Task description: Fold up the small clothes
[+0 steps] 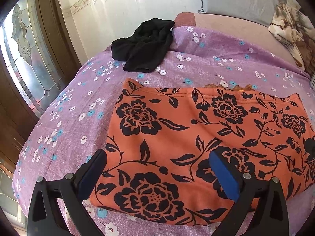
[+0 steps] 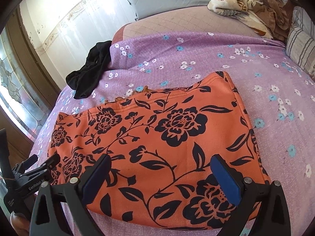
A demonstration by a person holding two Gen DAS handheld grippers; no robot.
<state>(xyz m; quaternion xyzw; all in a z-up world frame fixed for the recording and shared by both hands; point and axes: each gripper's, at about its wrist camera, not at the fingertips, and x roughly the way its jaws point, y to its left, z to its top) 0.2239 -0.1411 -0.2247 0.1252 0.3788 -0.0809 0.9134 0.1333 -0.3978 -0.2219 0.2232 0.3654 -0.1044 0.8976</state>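
Surface: a bed under a purple flowered sheet (image 1: 226, 45) is carrying everything; no table in view.

Garment in hand: an orange floral garment (image 1: 196, 137) is lying flat near the bed's near edge, already looking folded at least once, with a stitched hem running along its far side.

Long axis: the garment is running left to right across the bed, parallel to the near edge.

Left gripper (image 1: 157, 175): it is hovering over the garment's near-left corner, fingers spread wide, holding nothing. Its left finger is sitting just outside the garment's left edge, its right finger over the cloth.

Right gripper (image 2: 163, 177): it is hovering over the garment's near-right part, fingers likewise spread and empty, both over the cloth.

Key relation: the garment is lying directly ahead of and beneath both grippers, each one covering its own end of the near edge. Neither is clearly nearer. Contact with the cloth cannot be told.

Other clothing: a black garment (image 1: 141, 47) is lying crumpled near the bed's far-left edge, well apart from the orange one.

Far end: a beige patterned blanket (image 2: 246, 2) is bunched toward the far-right corner, beside a striped pillow (image 2: 301, 41).

Judgement: a next fold would likely take the short ends across the long axis, or carry the near edge toward the hem.
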